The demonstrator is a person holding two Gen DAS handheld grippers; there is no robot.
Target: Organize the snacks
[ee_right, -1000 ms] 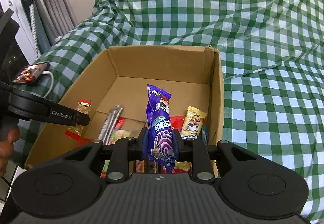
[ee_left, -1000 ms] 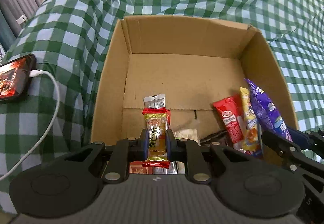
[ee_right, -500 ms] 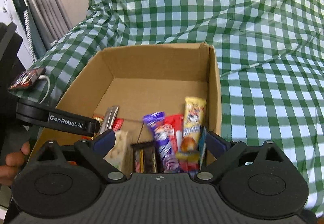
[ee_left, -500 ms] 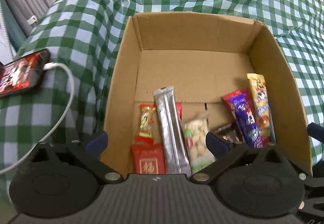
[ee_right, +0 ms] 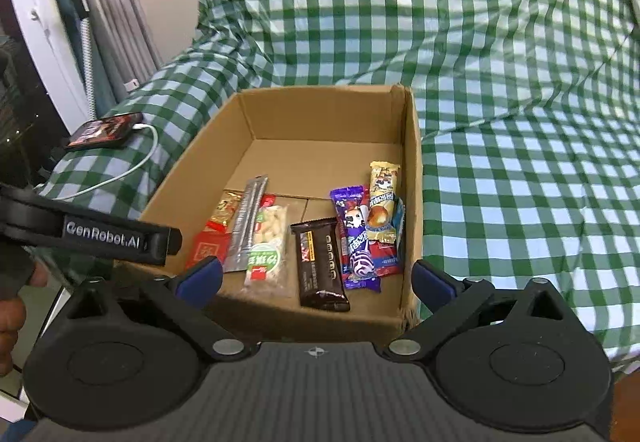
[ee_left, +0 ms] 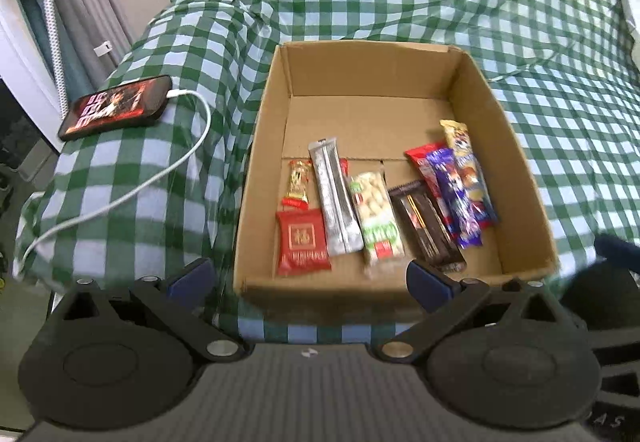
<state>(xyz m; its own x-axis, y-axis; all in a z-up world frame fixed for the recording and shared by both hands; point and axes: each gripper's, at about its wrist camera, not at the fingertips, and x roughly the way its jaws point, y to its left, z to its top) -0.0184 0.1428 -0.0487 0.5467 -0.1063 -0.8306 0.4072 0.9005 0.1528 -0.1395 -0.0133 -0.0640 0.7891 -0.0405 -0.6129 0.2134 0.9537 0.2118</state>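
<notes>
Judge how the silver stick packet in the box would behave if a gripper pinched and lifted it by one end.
The silver stick packet looks thin and long, so it would probably sag. Its glossy foil may slip between fingers. It seems light.

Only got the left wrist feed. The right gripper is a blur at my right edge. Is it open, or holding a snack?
Observer: Open. The right gripper has its fingers spread wide, with nothing between them.
Operator: Where's the purple snack?
Observer: The purple snack lies flat in the cardboard box, partly on the red packet.
Operator: Can you see my left gripper from that side?
Observer: Yes. The left gripper shows one of its fingers, marked GenRobot.AI, by the box's near left corner. The person's hand is at the frame edge.
</notes>
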